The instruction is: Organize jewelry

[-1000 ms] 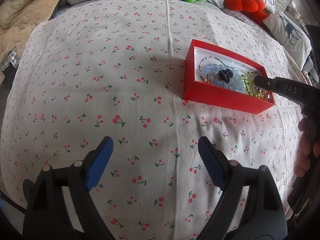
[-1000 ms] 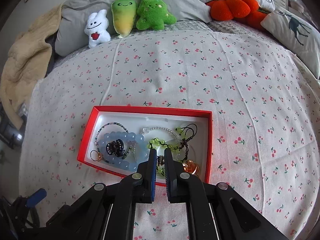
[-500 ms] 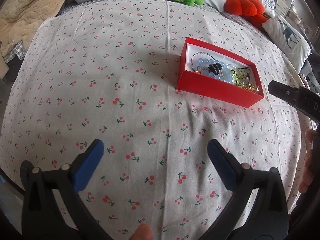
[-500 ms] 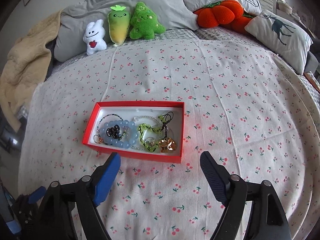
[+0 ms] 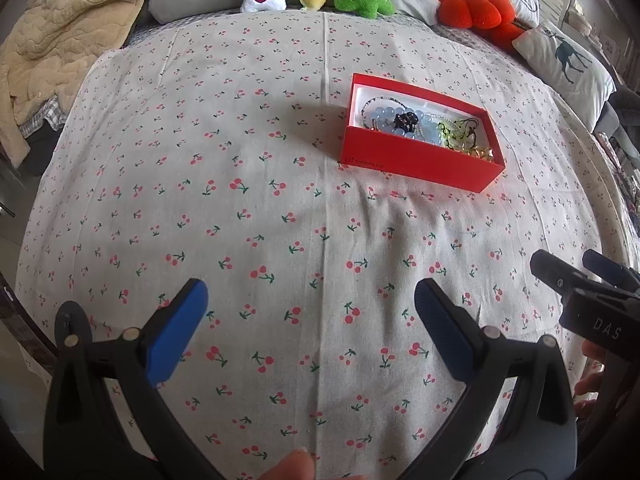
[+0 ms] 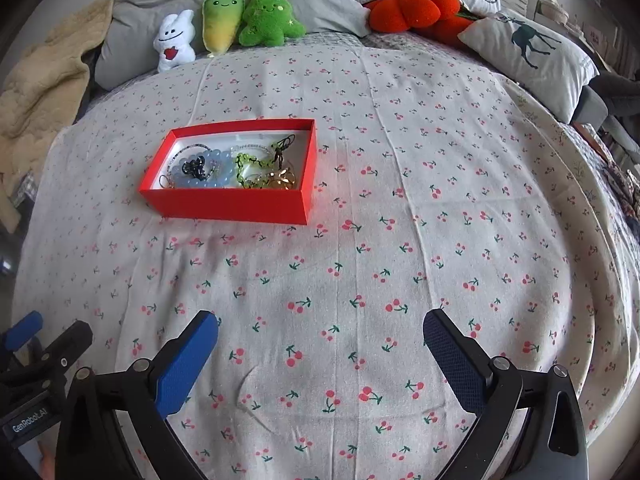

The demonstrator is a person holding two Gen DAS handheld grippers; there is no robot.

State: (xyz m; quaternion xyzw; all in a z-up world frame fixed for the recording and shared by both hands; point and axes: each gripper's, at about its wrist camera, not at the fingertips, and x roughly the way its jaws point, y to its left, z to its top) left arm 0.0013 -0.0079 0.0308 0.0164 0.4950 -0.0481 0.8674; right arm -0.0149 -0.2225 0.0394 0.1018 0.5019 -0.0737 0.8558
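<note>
A red box (image 5: pixel 416 158) with a white inside lies on the cherry-print bed sheet; it also shows in the right wrist view (image 6: pixel 228 202). Inside lie a pale blue bead bracelet (image 6: pixel 208 178), a black hair clip (image 6: pixel 193 167), a green bead bracelet (image 6: pixel 245 166) and a gold piece (image 6: pixel 282 180). My left gripper (image 5: pixel 310 320) is open and empty, well short of the box. My right gripper (image 6: pixel 320 344) is open and empty, also well back from the box. The right gripper's tips also show at the right edge of the left wrist view (image 5: pixel 576 276).
Plush toys (image 6: pixel 228 26) line the pillows at the head of the bed. An orange pumpkin cushion (image 6: pixel 416 12) and a deer-print pillow (image 6: pixel 528 56) lie at the back right. A beige blanket (image 5: pixel 60 40) is heaped at the left.
My right gripper was shut over the box's jewelry, then opened and pulled back empty towards me. My left gripper also drew back and opened wider. The box has stayed put.
</note>
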